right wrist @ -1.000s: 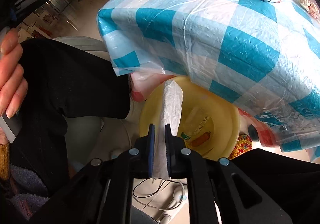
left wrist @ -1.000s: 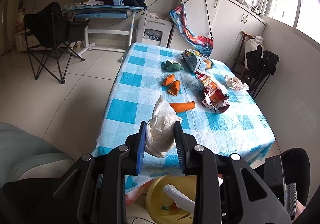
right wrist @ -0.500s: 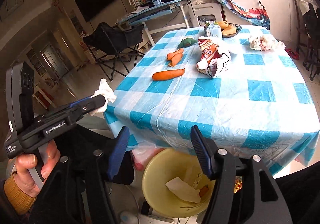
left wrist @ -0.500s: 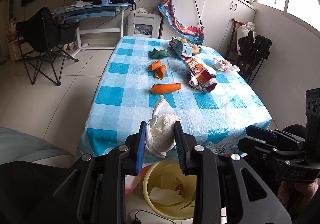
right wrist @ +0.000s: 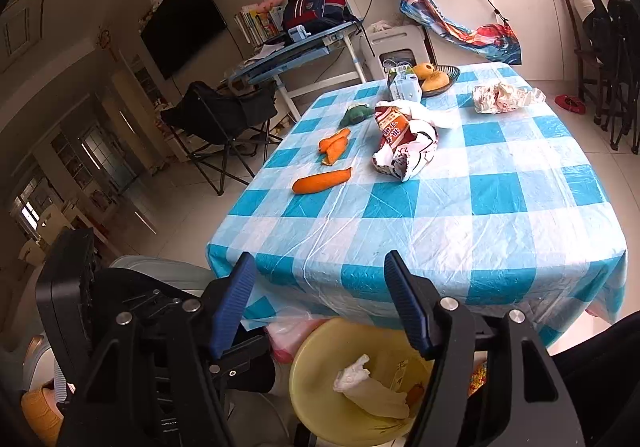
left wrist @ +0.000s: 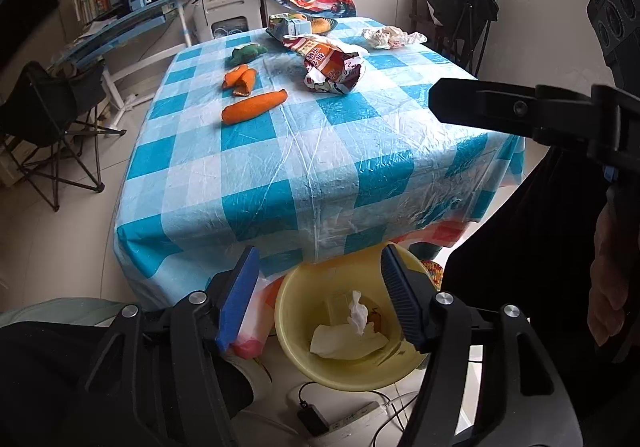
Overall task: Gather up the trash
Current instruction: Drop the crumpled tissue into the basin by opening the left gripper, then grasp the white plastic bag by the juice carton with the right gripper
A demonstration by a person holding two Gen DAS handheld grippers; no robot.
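Crumpled tissue (left wrist: 357,314) in yellow bin (left wrist: 296,351), below left gripper (left wrist: 320,289), fingers opening, empty

Both wrist cams near table (left wrist: 304,167) edge, angled down; both catch yellow bin (right wrist: 316,375) and checkered tabletop.

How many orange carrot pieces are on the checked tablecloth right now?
3: one long carrot nearest the table's front edge, and two shorter pieces touching side by side just behind it. None seems hidden.
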